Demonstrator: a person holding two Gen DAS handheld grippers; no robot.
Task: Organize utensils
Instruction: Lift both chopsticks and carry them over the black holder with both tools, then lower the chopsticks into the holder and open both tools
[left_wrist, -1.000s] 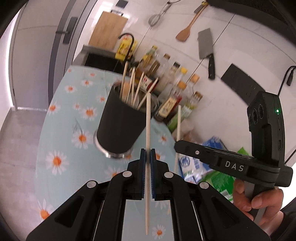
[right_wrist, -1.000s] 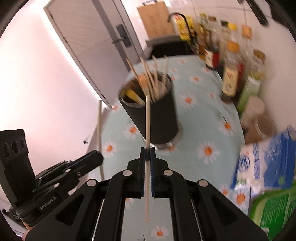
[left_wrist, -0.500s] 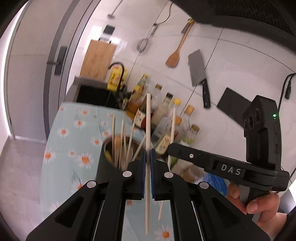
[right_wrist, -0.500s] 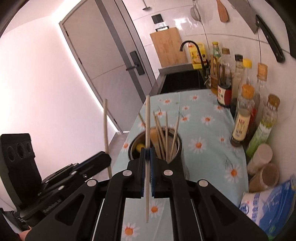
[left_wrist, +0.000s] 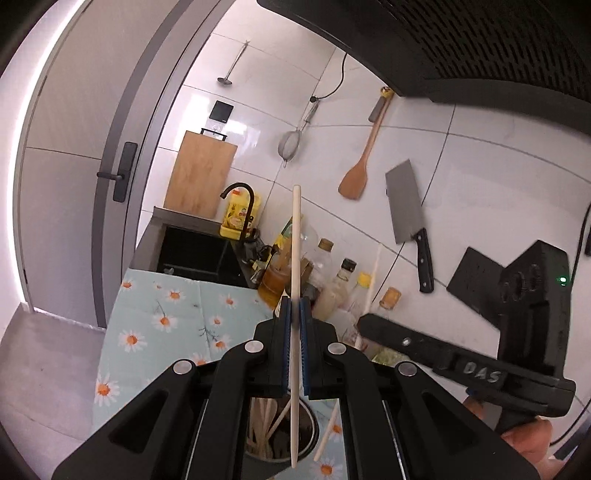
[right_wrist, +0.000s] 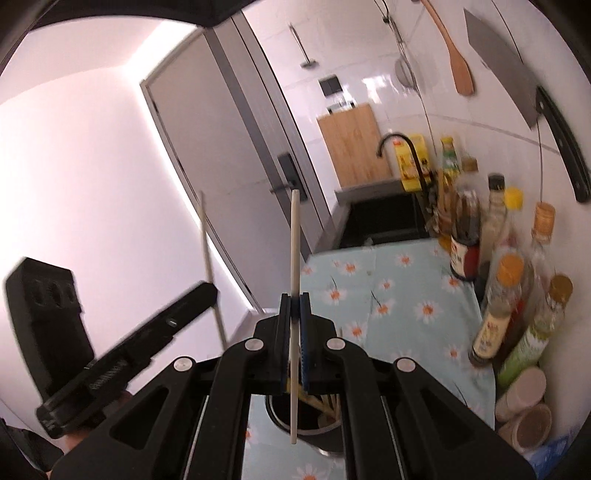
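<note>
1. The left gripper (left_wrist: 294, 306) has its blue pads squeezed tight on one pale chopstick (left_wrist: 295, 258). The stick stands almost straight up. Its top pokes high above the pads and its bottom end hangs down below them.

2. The right gripper (right_wrist: 294, 304) is squeezed tight on a second chopstick (right_wrist: 294, 240) in just the same way, standing up, with its bottom tip hanging low.

3. Each camera can see the other tool off to the side. The right gripper and its stick show on the right of the left view, with a bit of the person's hand (left_wrist: 524, 435) under it.

4. The round utensil cup (left_wrist: 312, 432) sits low down, right under both tools. It already holds more chopsticks (left_wrist: 266, 421). In the left view, the bottom tip of the held stick hangs over the cup's mouth. In the right view the tip hangs near the cup's rim (right_wrist: 325, 428).

5. The cup stands on a daisy tablecloth (left_wrist: 162, 325). Sauce bottles (right_wrist: 495, 332) stand by the wall, well away from the cup.

6. I think the step now is putting both sticks into the cup. Neither stick is in yet.

7. The next move should bring each stick's tip over the open mouth, go down slowly, then let go. The tips must not bump the rim or the sticks already inside.
</note>
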